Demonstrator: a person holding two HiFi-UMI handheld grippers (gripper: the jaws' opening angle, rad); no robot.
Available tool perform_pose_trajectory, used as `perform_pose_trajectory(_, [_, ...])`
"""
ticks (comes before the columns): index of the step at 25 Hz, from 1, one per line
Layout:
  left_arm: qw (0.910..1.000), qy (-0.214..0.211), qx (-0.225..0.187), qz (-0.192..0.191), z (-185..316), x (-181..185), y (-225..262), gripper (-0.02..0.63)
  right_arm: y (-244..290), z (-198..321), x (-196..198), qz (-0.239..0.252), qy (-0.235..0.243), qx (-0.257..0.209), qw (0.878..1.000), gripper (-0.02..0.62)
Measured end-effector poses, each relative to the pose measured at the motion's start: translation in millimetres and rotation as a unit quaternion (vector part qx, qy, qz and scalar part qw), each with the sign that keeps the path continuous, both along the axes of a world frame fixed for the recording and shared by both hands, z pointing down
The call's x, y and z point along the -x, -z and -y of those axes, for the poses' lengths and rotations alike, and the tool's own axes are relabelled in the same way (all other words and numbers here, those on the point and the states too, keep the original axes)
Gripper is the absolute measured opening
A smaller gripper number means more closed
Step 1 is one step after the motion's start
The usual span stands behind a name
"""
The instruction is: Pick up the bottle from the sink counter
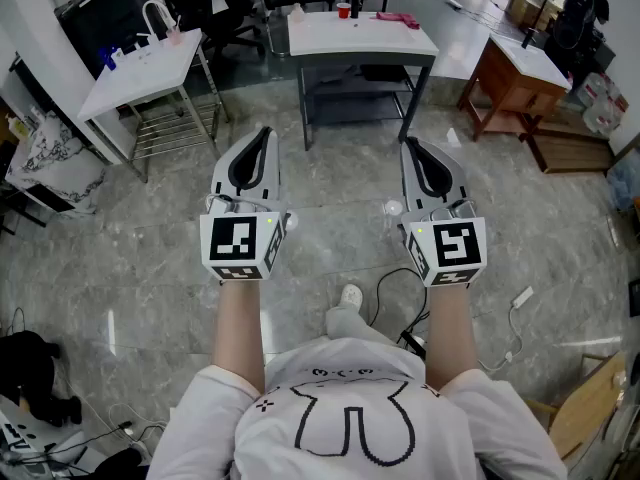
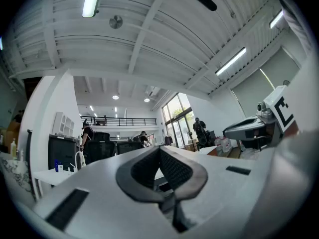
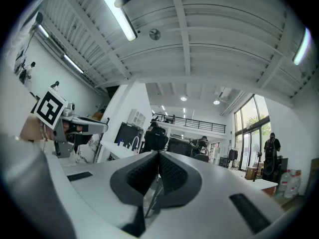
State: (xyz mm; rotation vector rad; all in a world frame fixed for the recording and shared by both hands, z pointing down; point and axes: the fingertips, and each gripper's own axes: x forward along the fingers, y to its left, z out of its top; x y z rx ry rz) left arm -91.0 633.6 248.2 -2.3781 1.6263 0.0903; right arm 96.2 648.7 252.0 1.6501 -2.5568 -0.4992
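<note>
We hold the left gripper (image 1: 264, 134) and right gripper (image 1: 409, 146) side by side above the marble floor (image 1: 335, 203), both claws pressed together, empty. The sink counter (image 1: 130, 78) stands well ahead, left.

Large, high-ceilinged open-plan office or lab hall. Evidence: grey stone-tile floor (image 1: 330, 183), white table (image 1: 360, 36), wooden desk (image 1: 515, 78), sink counter (image 1: 135, 73), black office chairs (image 2: 101, 144), mezzanine railing (image 3: 194, 123), tall windows (image 3: 249, 138), ceiling strip lights (image 3: 119, 16).

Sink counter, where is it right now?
Head view, upper left: the white sink counter stands ahead-left of the left hand-held gripper, left of the white table with the red cup.
</note>
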Motion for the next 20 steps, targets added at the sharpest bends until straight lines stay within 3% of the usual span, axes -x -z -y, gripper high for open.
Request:
perform_pose_trajectory(6, [0.9999,-0.005,0.010,-0.009,63.2,-0.6,-7.5,0.008,-6.8,60.0,-2.8,0.001,0.003,0.003,1.000,0.028])
perform_pose_trajectory(20, [0.9997,0.018,0.017,-0.008,236.1,-50.1,-1.8,0.009,-1.9,237.2,-62.7,0.006,0.013,-0.002,1.000,0.029])
